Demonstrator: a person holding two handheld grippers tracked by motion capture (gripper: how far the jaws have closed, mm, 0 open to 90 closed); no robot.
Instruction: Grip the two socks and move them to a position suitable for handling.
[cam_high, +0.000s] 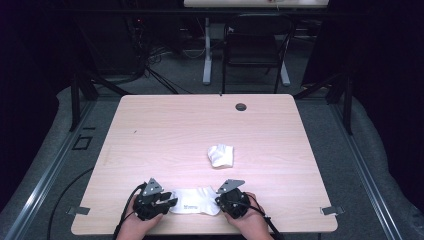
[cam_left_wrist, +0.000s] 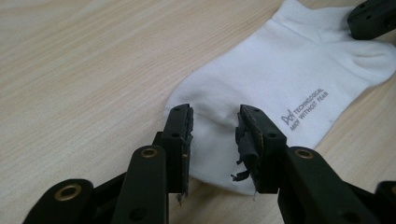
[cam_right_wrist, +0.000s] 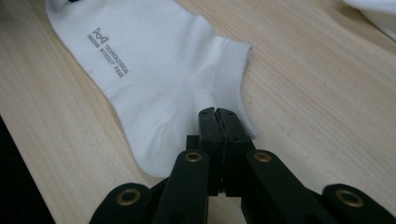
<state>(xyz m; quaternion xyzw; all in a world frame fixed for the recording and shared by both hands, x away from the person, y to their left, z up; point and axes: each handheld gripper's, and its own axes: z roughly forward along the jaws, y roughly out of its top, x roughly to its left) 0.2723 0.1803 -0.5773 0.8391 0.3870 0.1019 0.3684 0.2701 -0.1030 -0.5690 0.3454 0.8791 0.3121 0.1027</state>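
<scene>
A white ankle sock (cam_high: 195, 206) with grey print lies flat by the table's front edge, between my two grippers. My left gripper (cam_high: 171, 202) is at its toe end. In the left gripper view that gripper (cam_left_wrist: 215, 116) stands open, its jaws straddling the toe of the sock (cam_left_wrist: 280, 70) just above the cloth. My right gripper (cam_high: 219, 201) is at the cuff end. In the right gripper view its jaws (cam_right_wrist: 218, 114) are pressed together on the sock (cam_right_wrist: 154, 70) near the heel, where the cloth puckers toward them. The right gripper's tip (cam_left_wrist: 373, 18) also shows at the cuff.
A second white sock (cam_high: 220, 155) lies bunched near the middle of the wooden table (cam_high: 165, 130), and its edge (cam_right_wrist: 373, 9) shows in the right gripper view. A cable hole (cam_high: 241, 106) sits at the far edge. A black chair (cam_high: 255, 47) stands beyond the table.
</scene>
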